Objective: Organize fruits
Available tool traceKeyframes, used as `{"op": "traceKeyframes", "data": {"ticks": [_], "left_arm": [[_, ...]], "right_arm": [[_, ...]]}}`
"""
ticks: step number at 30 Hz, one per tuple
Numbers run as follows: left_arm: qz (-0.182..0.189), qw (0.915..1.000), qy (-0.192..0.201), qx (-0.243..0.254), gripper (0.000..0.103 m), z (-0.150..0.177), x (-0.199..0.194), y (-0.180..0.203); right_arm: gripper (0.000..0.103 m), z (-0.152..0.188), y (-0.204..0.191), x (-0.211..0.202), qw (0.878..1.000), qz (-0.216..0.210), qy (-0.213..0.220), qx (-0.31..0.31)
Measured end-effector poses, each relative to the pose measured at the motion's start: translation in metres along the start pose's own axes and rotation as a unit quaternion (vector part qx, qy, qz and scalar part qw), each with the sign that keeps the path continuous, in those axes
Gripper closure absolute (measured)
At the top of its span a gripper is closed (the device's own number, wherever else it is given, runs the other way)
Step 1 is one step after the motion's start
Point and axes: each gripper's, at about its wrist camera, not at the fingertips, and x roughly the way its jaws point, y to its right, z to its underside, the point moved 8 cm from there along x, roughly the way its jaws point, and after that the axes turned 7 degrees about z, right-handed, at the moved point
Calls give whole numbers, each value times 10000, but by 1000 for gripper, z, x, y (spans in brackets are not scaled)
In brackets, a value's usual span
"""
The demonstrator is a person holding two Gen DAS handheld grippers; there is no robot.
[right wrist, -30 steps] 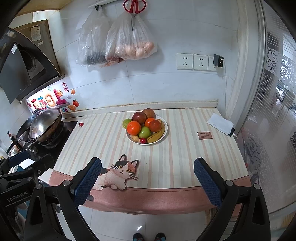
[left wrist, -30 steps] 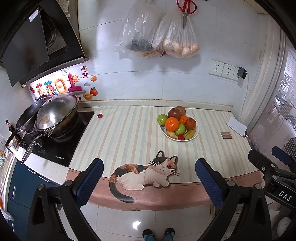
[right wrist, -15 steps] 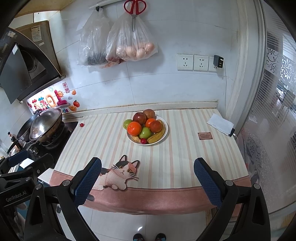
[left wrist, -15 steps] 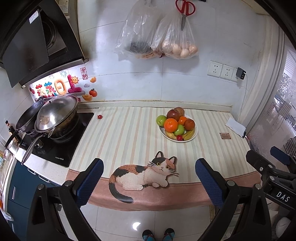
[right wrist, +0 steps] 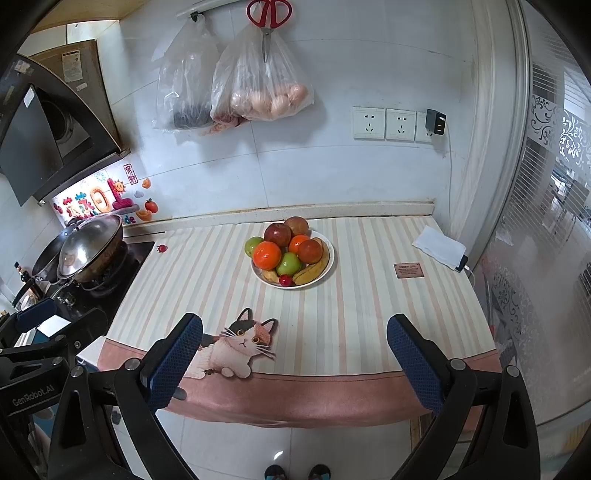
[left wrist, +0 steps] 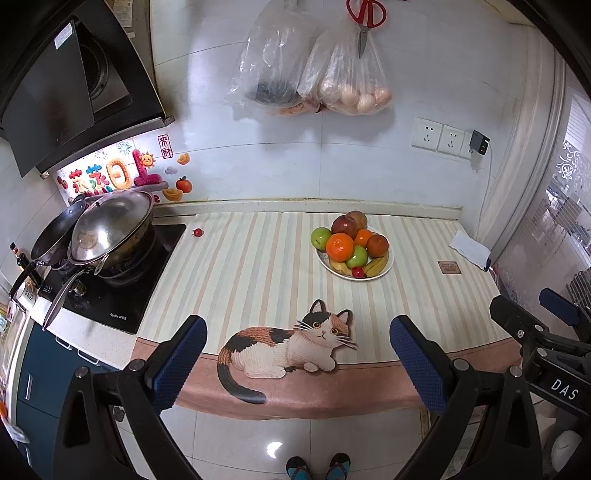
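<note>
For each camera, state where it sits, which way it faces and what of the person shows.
Left wrist: on the left gripper, off the counter's front edge, facing the fruit plate and wall; jaws open, slippered feet below, right gripper at right.
Right wrist: on the right gripper, facing likewise; jaws open, left gripper at left.
Both share the plate, cat mat and hanging scissors.

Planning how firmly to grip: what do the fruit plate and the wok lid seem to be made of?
The plate looks like glazed white ceramic: a smooth, bright rim, though plastic can't be ruled out. The wok lid looks like polished steel: silvery, domed, with mirror-like reflections.
</note>
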Motion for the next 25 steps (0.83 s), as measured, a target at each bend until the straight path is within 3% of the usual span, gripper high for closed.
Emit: {"op": "traceKeyframes", "data": {"ticks": [25], "left_arm": [[14,10000,16,18,1,-3,2,-7]], "right_arm": [[1,-2,-1,6,10000,38,30,-68]]}}
